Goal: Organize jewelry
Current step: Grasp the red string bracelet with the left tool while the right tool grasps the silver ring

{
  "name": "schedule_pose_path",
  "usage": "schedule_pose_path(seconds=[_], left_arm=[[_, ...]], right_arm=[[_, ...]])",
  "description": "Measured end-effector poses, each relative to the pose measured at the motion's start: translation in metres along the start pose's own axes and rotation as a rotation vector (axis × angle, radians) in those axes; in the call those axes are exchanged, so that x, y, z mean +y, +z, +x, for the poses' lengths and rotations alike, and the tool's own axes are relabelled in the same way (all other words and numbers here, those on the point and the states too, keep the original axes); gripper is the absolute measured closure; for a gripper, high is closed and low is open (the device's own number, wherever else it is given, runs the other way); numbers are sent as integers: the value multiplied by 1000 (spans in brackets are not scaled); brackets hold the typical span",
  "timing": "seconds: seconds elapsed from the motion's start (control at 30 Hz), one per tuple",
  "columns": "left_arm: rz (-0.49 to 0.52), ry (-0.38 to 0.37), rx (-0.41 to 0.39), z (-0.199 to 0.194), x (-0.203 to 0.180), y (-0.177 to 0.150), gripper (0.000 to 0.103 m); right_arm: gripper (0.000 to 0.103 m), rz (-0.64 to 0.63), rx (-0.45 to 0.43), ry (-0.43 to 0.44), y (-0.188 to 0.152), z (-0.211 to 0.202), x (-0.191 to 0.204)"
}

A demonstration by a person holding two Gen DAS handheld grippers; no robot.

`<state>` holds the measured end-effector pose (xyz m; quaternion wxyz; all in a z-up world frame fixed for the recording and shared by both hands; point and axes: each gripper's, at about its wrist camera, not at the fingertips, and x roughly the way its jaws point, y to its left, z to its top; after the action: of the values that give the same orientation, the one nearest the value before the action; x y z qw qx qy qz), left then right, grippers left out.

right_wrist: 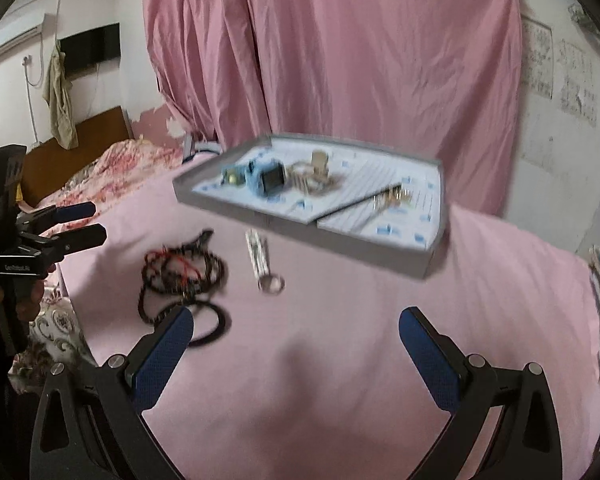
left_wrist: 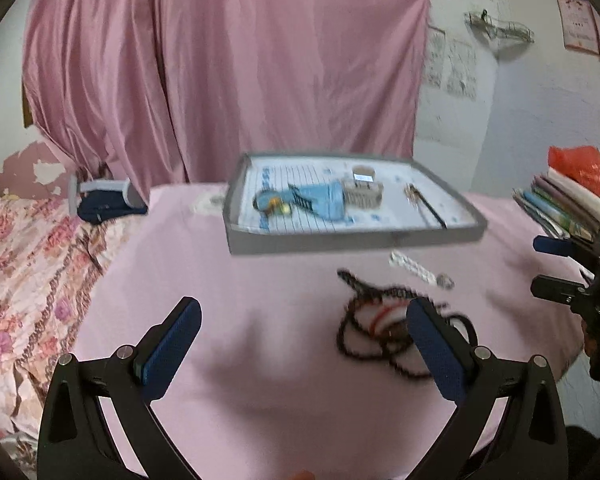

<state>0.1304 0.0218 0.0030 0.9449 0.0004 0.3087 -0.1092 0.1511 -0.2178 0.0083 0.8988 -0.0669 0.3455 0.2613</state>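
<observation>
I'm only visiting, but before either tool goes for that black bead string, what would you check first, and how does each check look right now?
1. Left tool open and holding nothing: ok.
2. Right tool open and holding nothing: ok.
3. Black bead string out on the pink cloth, nothing lying over it: ok.
4. Bead string free of knots: cannot tell; it lies in a tangled heap with a red cord.
5. Free space in the grey tray: ok; its near right part is bare.
6. Silver piece apart from the beads: ok, a gap shows between them.
</observation>
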Motion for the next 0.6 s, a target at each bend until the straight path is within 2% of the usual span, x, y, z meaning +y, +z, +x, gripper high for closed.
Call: schedule_pose_path(seconds=[0.23, 0.37, 0.47, 0.53, 0.6], left_arm=[[2, -107, 61, 14, -9, -6, 3], [45, -123, 79, 23, -19, -1, 5], [63, -129, 97, 30, -23, 1, 26], [73, -134, 112, 35, -24, 1, 44], [84, -145, 128, 39, -25, 0, 52]], right_arm=[[0, 30, 70, 36, -4, 17, -9], [9, 5, 110, 49, 1, 30, -8], [20, -19, 144, 72, 7, 42, -5], [29, -37, 160, 81, 11, 49, -3], [33, -58, 175, 89, 15, 57, 1]])
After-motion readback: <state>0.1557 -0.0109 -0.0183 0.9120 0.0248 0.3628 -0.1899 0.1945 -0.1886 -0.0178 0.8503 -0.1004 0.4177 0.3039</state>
